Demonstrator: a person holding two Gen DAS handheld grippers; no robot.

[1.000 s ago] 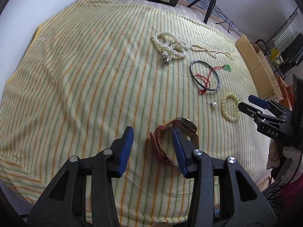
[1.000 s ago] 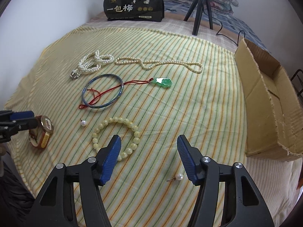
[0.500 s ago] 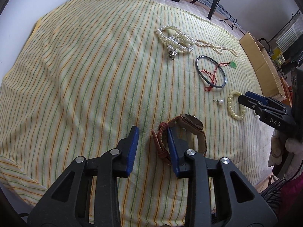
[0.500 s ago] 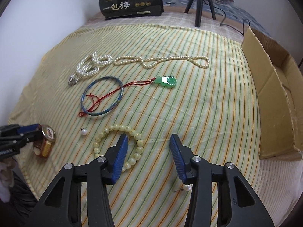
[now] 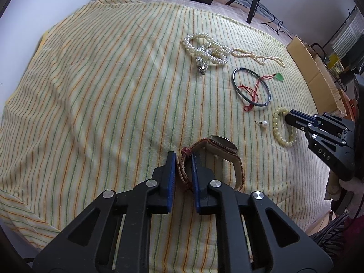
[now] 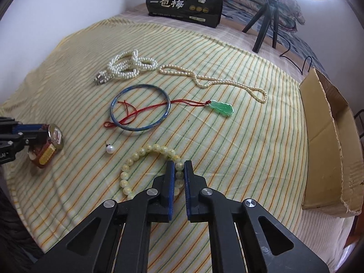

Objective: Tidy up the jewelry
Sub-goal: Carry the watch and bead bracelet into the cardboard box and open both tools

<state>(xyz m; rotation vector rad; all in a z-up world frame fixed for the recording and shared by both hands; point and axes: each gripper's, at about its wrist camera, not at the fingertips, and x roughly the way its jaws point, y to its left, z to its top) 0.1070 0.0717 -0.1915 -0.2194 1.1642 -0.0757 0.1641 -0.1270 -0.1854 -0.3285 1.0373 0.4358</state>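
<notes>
My left gripper [image 5: 183, 159] is shut on the brown strap of a wristwatch [image 5: 221, 146] lying on the striped cloth [image 5: 102, 91]; it shows at the left in the right wrist view [image 6: 49, 145]. My right gripper [image 6: 179, 167] is shut on a pale yellow bead bracelet [image 6: 138, 157], also seen in the left wrist view [image 5: 278, 127]. A blue bangle [image 6: 140, 108], a red cord with a green pendant [image 6: 221, 108], a white pearl bundle [image 6: 127, 66], a thin pearl necklace [image 6: 211, 80] and a pearl earring [image 6: 109, 149] lie beyond.
An open cardboard box [image 6: 329, 141] lies at the right edge of the cloth. A black printed bag [image 6: 186, 0] and a tripod [image 6: 266, 22] with a ring light stand at the back. A white wall runs along the left.
Both grippers moved forward and closed: the left on the watch strap, the right on the bead bracelet. The second pearl earring near the right gripper is out of view.
</notes>
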